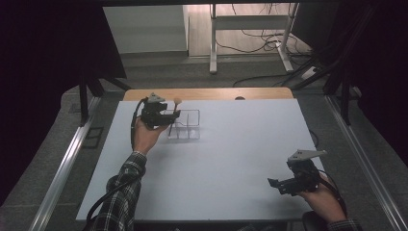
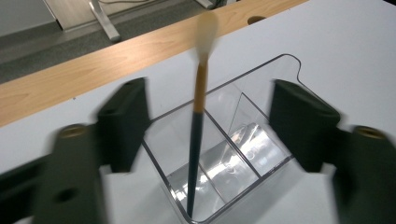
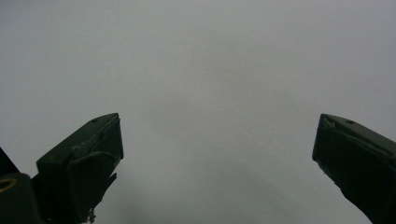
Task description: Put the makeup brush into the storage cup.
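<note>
Brush [image 2: 201,93]: stands tilted in the near compartment of the organizer, pale tip up.
Clear organizer [image 2: 243,140]: on the white table [image 1: 231,159], near its wooden far edge [image 2: 116,56].
Left gripper [image 2: 210,126]: jaws spread wide, either side of the brush, not touching it.
Right gripper [image 3: 217,140]: released, well apart, over bare table.

White desk [image 1: 231,159] with a wooden strip [image 1: 207,93] along its far edge, grey floor beyond, white metal frame legs [image 1: 213,43] standing on it, loose black cables [image 1: 262,41] trailing across the floor, metal rails [image 1: 62,163] flanking the desk
</note>
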`<state>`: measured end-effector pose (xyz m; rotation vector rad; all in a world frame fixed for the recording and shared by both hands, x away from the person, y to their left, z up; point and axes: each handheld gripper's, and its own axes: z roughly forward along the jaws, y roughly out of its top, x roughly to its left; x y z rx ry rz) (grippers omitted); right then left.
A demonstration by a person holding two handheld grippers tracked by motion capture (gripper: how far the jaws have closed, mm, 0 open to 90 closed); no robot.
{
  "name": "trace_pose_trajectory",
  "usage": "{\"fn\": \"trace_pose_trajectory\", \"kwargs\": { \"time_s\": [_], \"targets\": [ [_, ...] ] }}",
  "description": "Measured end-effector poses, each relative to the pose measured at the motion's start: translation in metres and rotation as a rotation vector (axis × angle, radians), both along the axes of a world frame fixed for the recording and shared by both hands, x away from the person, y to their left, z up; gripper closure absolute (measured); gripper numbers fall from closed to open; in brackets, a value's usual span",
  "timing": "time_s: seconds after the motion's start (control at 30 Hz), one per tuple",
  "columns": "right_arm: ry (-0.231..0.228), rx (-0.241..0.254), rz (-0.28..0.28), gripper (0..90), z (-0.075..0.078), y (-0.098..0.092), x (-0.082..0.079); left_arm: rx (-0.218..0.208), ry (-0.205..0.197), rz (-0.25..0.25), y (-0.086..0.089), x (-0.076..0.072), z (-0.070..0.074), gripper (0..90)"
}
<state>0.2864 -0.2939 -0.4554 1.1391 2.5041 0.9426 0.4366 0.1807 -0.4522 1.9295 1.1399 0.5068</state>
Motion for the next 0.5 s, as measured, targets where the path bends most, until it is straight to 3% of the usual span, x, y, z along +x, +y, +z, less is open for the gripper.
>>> {"fn": "trace_pose_trajectory", "kwargs": {
  "time_s": [0.07, 0.17, 0.33, 0.5],
  "targets": [
    [-0.001, -0.001, 0.000, 1.9, 0.0000, -0.0001, 0.0000, 0.004, 0.015, 0.014, -0.0006, 0.0013, -0.0001, 9.0],
    [-0.001, 0.001, -0.001, 1.9, 0.0002, -0.0001, -0.0001, -0.010, 0.042, -0.012, -0.0003, 0.0025, -0.0005, 1.2],
    [-0.002, 0.008, -0.004, 1.6, 0.0005, -0.0006, 0.0000, -0.015, 0.068, -0.045, -0.0027, 0.0032, -0.0002, 0.1],
    [-0.007, 0.014, -0.006, 0.9, 0.0009, -0.0011, -0.0001, 0.008, 0.077, -0.055, -0.0051, 0.0023, 0.0001, 0.1]
  ]
}}
